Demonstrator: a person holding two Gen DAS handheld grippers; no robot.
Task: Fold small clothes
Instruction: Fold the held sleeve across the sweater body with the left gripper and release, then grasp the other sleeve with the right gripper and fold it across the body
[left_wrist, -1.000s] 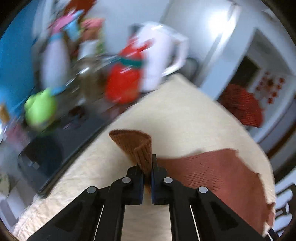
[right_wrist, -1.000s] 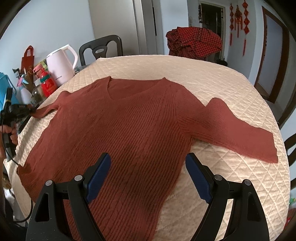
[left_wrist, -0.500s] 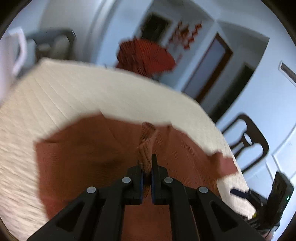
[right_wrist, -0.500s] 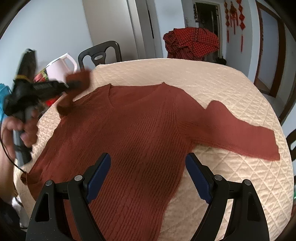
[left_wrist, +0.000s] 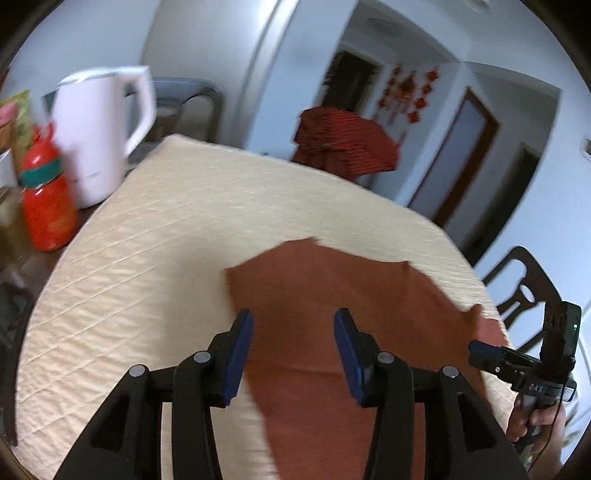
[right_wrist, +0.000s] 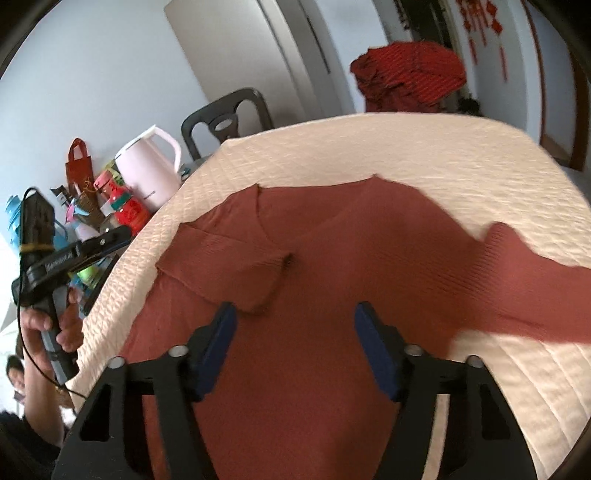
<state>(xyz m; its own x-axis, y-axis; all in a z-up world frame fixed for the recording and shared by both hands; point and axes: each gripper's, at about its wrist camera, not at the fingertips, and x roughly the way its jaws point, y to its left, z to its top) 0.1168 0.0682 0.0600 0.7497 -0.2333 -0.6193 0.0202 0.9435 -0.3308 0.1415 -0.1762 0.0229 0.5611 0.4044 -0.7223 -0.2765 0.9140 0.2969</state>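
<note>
While both jaws gape empty, left claw (left_wrist: 293, 350) opening, right claw (right_wrist: 295, 343) closing, sweater (right_wrist: 332, 295) beneath

Black angular gripper frames (right_wrist: 295, 332), silver screw heads, blue finger pads (right_wrist: 221, 343); black cable trailing from handle.
</note>
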